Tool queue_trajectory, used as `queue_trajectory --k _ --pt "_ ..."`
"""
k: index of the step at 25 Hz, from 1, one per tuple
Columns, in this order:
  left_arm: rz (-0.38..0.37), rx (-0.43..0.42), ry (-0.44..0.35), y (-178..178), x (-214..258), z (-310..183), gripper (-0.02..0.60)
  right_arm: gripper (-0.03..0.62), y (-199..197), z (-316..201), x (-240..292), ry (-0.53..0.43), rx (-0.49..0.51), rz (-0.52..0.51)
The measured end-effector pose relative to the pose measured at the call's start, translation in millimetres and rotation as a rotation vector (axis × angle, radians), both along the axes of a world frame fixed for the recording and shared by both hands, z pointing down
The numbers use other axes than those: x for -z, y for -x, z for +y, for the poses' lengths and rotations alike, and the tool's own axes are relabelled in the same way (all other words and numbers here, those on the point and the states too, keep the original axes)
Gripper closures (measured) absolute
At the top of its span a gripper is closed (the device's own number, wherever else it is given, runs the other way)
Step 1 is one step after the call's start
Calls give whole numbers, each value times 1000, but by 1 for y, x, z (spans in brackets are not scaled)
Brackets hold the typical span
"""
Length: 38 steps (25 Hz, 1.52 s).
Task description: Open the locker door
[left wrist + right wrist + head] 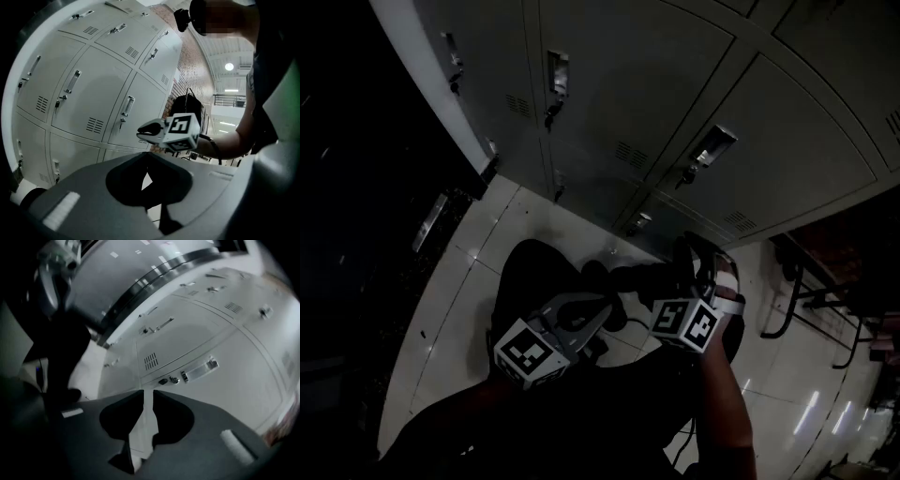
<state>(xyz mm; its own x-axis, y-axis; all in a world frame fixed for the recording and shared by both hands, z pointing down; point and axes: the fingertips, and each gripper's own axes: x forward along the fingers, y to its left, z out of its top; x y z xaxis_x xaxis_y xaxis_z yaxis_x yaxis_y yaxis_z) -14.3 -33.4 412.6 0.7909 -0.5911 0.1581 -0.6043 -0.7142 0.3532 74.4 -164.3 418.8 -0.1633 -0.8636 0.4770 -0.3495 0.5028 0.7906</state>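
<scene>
Right gripper [148, 393] — jaws a narrow slit apart, nothing between them. The locker door [229, 399] lies ahead, clear of the tips. Its recessed handle [199, 370] and lock [168, 379] sit just above and right of the slit. Left gripper [145, 156] — jaw tips pressed together, empty, pointed toward the locker bank [89, 93] and well apart from it. Every door in view is closed; contents hidden. Both grippers are low over the tiled floor [478, 234].

Banks of grey metal lockers [628, 84] are standing along a glossy tiled floor [459, 291], beside a brick wall [187, 65] under a high, lit ceiling [220, 47], marking this as a locker hall.
</scene>
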Motion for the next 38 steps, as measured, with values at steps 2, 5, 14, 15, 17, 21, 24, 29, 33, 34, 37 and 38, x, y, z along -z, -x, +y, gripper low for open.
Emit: queue_trajectory --k 2,5,14,15,17,21,24,29,33,34,37,38 --pt "2 2 -4 8 -2 -3 569 519 2 -33 4 -91 -17 164" --pt "6 12 -2 19 -3 -6 569 494 3 -77 10 -180 -49 341" --pt "12 39 4 35 -4 -10 569 482 -3 -118 -1 -209 -92 490" --pt "11 36 3 34 -4 -9 570 496 -2 -118 -1 -216 -90 493" --pt "13 32 1 31 -3 -8 569 505 -2 -119 -1 -221 -91 495" --pt "15 32 -1 29 -1 -7 569 561 -2 -116 4 -244 -90 483" --pt "13 30 -1 28 0 -5 569 563 1 -107 4 -249 -72 473" --pt "4 15 -10 25 1 -2 569 560 5 -66 5 -232 -30 455" --pt "-2 -14 -16 17 2 1 569 557 0 -15 5 -207 -8 430" --pt "-5 -21 -16 15 1 2 569 557 -4 -2 3 -192 -7 425" --pt "-21 -45 -13 8 -5 5 569 556 -16 29 1 -169 -12 423" --pt "-23 -54 -13 5 -5 6 569 556 -22 39 1 -162 -16 424"
